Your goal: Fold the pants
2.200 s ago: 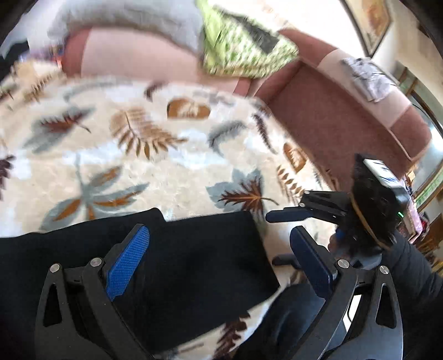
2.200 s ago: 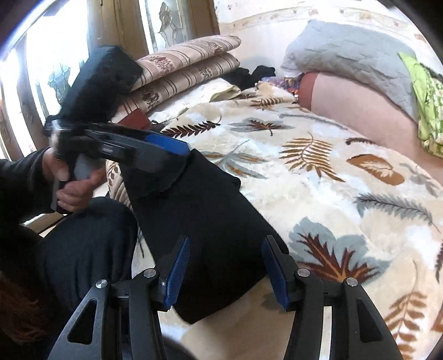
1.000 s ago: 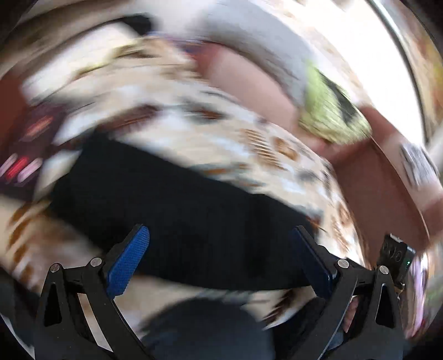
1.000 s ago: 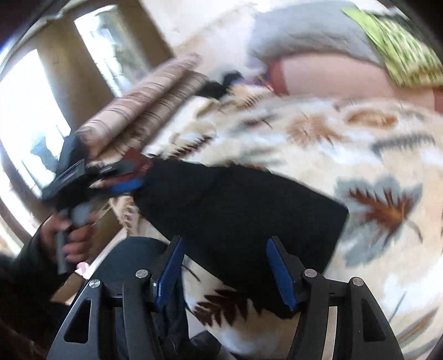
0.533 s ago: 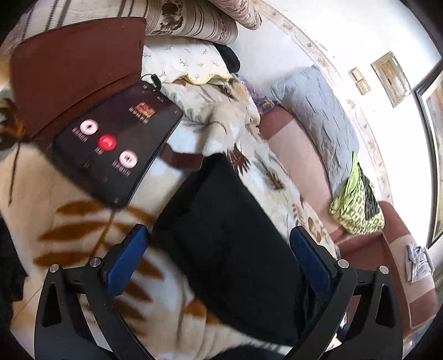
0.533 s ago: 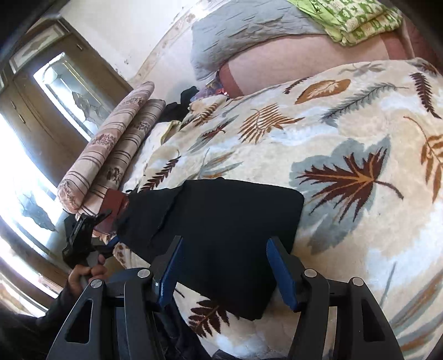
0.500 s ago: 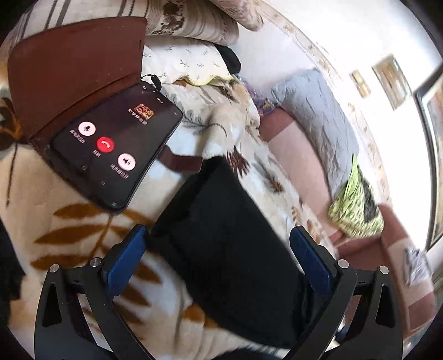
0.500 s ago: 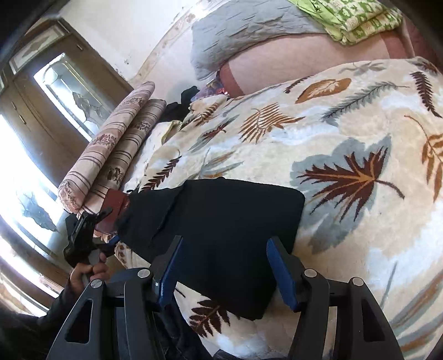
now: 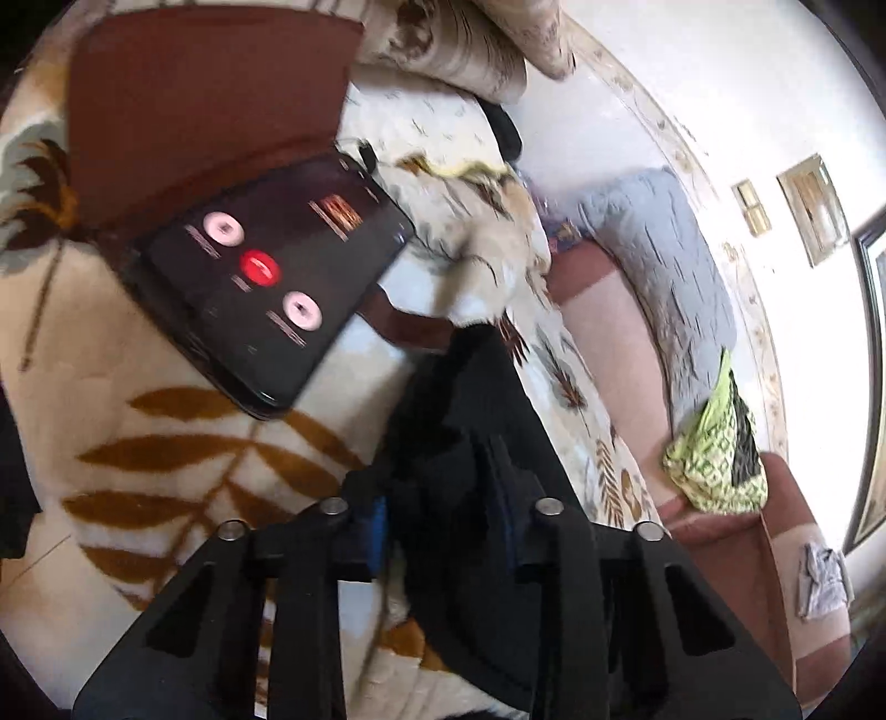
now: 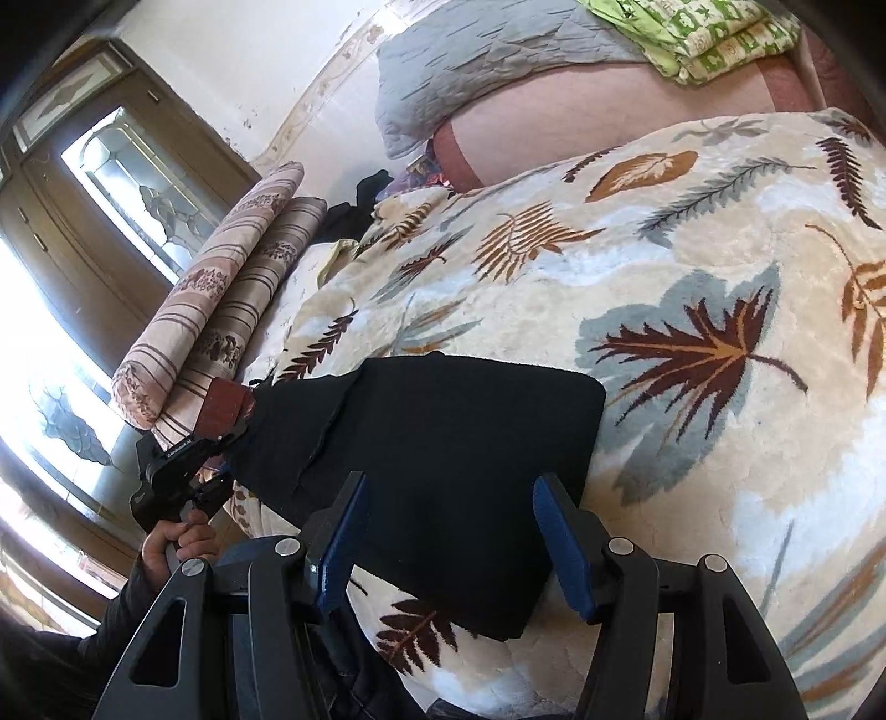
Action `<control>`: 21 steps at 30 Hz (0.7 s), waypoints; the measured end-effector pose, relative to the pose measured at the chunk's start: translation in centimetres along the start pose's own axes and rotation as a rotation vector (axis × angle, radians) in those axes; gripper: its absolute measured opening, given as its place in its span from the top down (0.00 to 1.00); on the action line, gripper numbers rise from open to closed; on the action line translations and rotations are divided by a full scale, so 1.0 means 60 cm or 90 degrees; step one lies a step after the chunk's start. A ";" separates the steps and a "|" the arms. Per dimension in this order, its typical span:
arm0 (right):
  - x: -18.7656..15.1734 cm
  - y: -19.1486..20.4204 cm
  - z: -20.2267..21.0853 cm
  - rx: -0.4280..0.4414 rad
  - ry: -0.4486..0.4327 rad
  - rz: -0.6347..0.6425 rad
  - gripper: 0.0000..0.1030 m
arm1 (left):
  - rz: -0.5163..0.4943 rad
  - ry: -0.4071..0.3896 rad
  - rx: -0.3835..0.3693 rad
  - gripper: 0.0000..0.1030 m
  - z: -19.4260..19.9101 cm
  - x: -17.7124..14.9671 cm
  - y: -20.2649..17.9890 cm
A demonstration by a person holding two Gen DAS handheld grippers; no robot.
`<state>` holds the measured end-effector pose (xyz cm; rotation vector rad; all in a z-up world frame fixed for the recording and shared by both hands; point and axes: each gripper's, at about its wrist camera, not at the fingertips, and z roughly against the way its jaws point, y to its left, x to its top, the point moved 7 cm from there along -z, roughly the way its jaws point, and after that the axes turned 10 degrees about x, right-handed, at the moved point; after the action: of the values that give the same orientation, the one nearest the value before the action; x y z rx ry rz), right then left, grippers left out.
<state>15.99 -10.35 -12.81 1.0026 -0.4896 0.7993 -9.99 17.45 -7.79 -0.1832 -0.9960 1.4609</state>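
The black pants (image 10: 443, 443) lie folded into a rectangle on the leaf-print blanket (image 10: 692, 266), near the bed's front edge. My left gripper (image 9: 443, 509) is shut on the end of the pants (image 9: 476, 421) nearest the phone; it also shows from the side in the right wrist view (image 10: 183, 471) at the pants' left end. My right gripper (image 10: 451, 531) is open, its blue pads just above the near edge of the pants, holding nothing.
A phone (image 9: 271, 288) with a lit call screen lies in an open brown case (image 9: 210, 105) on the blanket left of the pants. Striped bolsters (image 10: 221, 288) lie at the far left. A grey pillow (image 10: 487, 61) and green cloth (image 10: 714, 33) sit at the back.
My left gripper has closed from wide open onto the end of the pants. The right gripper and the folded pants have barely moved.
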 end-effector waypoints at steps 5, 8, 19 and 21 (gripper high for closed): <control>0.000 -0.003 0.000 -0.004 0.000 -0.004 0.42 | -0.038 -0.032 0.036 0.90 0.009 -0.006 -0.003; 0.000 -0.005 0.004 -0.004 -0.006 -0.010 0.42 | -0.068 -0.051 0.047 0.91 0.016 -0.007 -0.014; 0.000 -0.012 0.007 -0.002 -0.014 -0.021 0.42 | -0.095 -0.056 0.040 0.91 0.027 -0.008 -0.028; 0.000 -0.012 0.008 -0.002 -0.014 -0.021 0.42 | -0.130 -0.074 0.036 0.91 0.041 -0.011 -0.046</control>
<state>16.58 -10.98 -12.97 1.0156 -0.4921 0.7581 -9.47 15.29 -4.78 0.0445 -1.0340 1.3226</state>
